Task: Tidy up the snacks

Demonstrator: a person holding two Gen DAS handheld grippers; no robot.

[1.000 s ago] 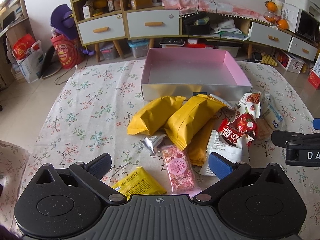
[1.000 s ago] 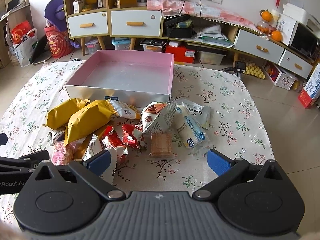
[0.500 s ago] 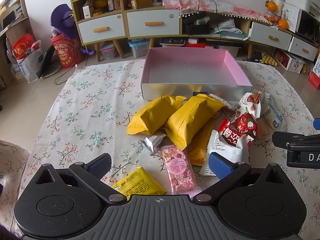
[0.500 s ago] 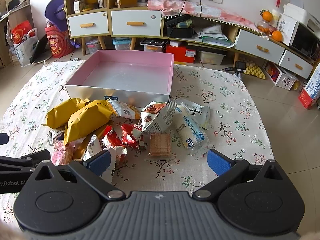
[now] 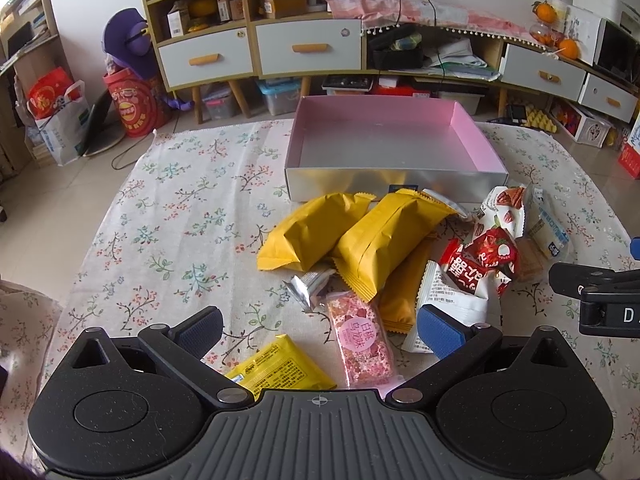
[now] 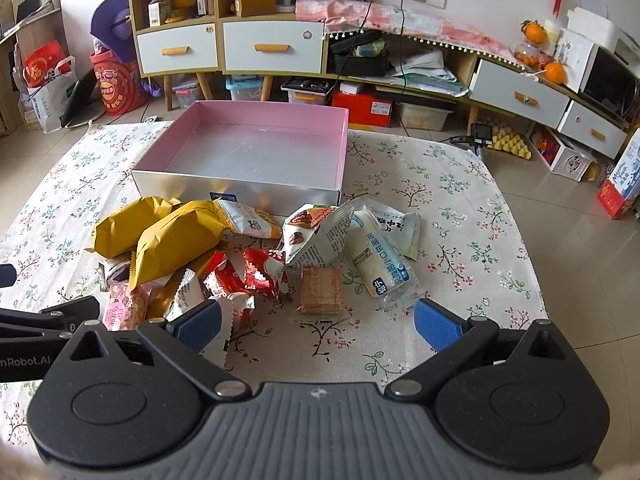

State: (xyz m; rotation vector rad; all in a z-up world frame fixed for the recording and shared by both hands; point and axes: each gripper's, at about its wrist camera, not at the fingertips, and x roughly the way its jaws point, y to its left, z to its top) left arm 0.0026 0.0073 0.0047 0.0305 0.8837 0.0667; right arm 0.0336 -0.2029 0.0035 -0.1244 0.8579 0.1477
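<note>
A pile of snack packets lies on the floral tablecloth in front of an empty pink-lined silver box (image 5: 394,182) (image 6: 240,186). Two big yellow bags (image 5: 384,240) (image 6: 176,236), a pink bar (image 5: 362,340), a small yellow packet (image 5: 280,372), red packets (image 6: 256,272), a brown wafer (image 6: 321,290) and a white-blue roll (image 6: 380,260) are among them. My left gripper (image 5: 320,330) is open and empty, just short of the pink bar. My right gripper (image 6: 318,322) is open and empty, just short of the wafer.
The tablecloth (image 5: 180,220) covers a low table with its edges near the left and right of both views. Shelves and drawers (image 5: 280,48) stand beyond it on the floor. The other gripper shows at each view's side (image 5: 600,296) (image 6: 44,320).
Nothing has visibly changed apart from a very slight drift of both views; both grippers stay open and the snacks lie as before.
</note>
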